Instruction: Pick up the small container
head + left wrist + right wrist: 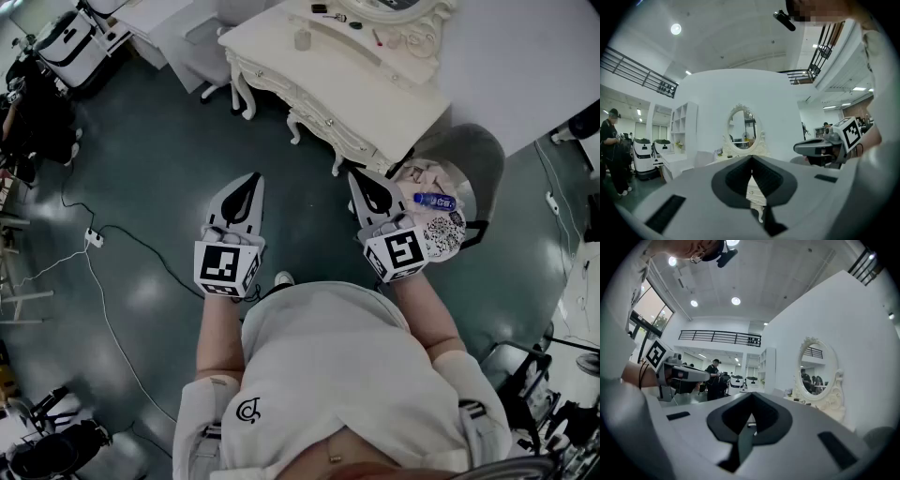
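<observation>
The white dressing table (375,89) stands ahead of both sets of jaws. A grey chair (480,155) sits just right of the right gripper (364,187). That one and the left gripper (251,187) are both clenched tight with nothing between them. The small container (302,39) rests on the tabletop, well beyond the jaw tips.

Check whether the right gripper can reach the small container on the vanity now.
Probably not yet: the right gripper is shut and short of the vanity edge; the small container sits farther back. Path looks clear.
</observation>
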`<state>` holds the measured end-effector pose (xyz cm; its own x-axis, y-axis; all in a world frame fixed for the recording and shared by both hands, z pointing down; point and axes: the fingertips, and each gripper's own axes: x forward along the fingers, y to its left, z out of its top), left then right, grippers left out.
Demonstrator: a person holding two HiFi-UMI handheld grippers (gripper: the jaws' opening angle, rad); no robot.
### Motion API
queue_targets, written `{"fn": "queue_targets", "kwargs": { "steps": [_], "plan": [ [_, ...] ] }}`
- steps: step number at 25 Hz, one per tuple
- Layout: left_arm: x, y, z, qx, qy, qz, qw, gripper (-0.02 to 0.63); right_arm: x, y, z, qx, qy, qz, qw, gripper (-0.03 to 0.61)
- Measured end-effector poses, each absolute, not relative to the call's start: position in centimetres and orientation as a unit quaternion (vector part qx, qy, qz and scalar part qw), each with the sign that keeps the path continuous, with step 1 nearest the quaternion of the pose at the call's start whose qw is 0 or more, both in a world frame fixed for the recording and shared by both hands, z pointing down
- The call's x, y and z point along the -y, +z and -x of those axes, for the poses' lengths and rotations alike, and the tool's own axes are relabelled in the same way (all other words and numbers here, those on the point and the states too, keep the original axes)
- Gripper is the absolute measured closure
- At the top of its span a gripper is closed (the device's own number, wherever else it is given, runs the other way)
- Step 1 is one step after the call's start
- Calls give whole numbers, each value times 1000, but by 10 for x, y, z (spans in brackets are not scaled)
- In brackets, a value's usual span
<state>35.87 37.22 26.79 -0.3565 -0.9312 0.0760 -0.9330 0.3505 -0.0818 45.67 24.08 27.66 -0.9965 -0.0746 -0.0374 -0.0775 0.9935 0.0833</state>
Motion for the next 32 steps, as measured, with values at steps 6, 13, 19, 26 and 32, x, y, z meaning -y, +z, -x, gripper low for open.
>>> {"fn": "queue_targets", "kwargs": {
  "steps": [6, 13, 19, 26, 32],
  "plan": [
    [-381, 264, -352, 825, 43, -564, 8, 601, -248, 275, -453, -999, 38, 31, 20, 574],
    [-395, 271, -330, 825, 27, -564, 21, 601, -264, 282, -434, -998, 54, 43, 7, 574],
    [-412, 284, -293, 817, 27, -575, 29, 601, -276, 296, -396, -997, 32, 70, 3, 572],
    [-441, 294, -228, 834, 24, -550, 42, 601, -289, 308, -333, -998, 21, 60, -7, 572],
    [-434, 313, -171, 847, 25, -528, 60, 601, -272, 328, -269, -999, 10, 43, -14, 571]
  ]
}}
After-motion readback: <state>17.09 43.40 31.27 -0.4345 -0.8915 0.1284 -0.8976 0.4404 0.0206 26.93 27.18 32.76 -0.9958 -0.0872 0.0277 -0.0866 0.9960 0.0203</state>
